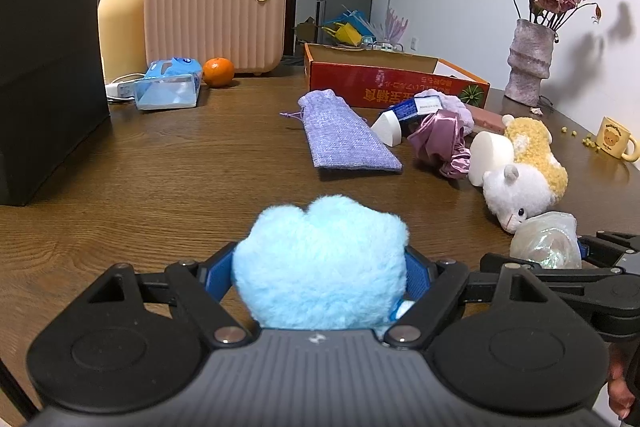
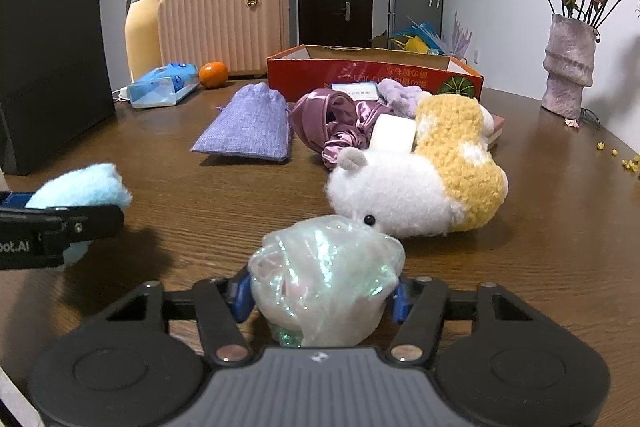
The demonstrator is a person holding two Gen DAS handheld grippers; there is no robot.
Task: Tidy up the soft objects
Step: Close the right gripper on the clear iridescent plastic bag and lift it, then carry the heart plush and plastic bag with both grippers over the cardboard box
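Note:
A fluffy light-blue plush [image 1: 320, 259] fills my left gripper [image 1: 320, 269], whose blue pads press on both its sides, just above the wooden table [image 1: 160, 187]. My right gripper [image 2: 322, 293] is shut on a crumpled iridescent sheer bundle [image 2: 324, 279], right in front of a white-and-yellow plush animal [image 2: 420, 187] lying on its side. Behind it lie a purple satin scrunchie [image 2: 332, 123], a white cylinder [image 2: 394, 133] and a lavender drawstring pouch [image 2: 248, 127]. An open red cardboard box [image 2: 360, 71] stands further back. The two grippers are side by side.
A black paper bag [image 1: 48, 67] stands at the left. At the back are a yellow flask [image 1: 120, 23], a pink ribbed case [image 1: 216, 19], a blue tissue pack [image 1: 168, 87] and an orange [image 1: 218, 71]. A vase of dried roses [image 1: 528, 63] and a mug [image 1: 616, 143] sit right.

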